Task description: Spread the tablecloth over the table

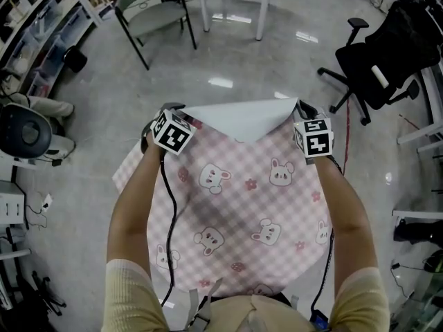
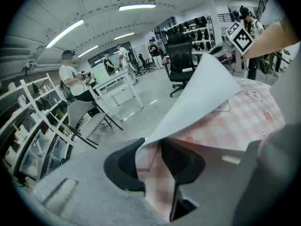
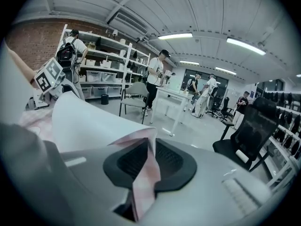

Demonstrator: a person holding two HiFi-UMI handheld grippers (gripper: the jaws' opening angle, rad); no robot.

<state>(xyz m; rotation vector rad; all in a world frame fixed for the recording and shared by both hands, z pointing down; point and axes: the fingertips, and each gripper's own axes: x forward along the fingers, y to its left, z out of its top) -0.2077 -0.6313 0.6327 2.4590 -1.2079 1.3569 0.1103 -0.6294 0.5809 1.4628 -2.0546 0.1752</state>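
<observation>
— Well, which step am I on?
— Letting go, I'd say. Cloth lies mid-frame, far edge curled back at top. Your left gripper and right gripper stand partly open, corners loose between (no pinch). Next: back out, flatten that curl.

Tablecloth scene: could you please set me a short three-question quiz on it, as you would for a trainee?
1. True or false: the tablecloth is pink-checked.
2. What lies between the jaws of the left gripper? A: nothing. B: the tablecloth. C: a cable.
3. The far edge of the tablecloth is turned up. What colour is the side that shows there?

Key: 1 true; 2 B; 3 white.
</observation>
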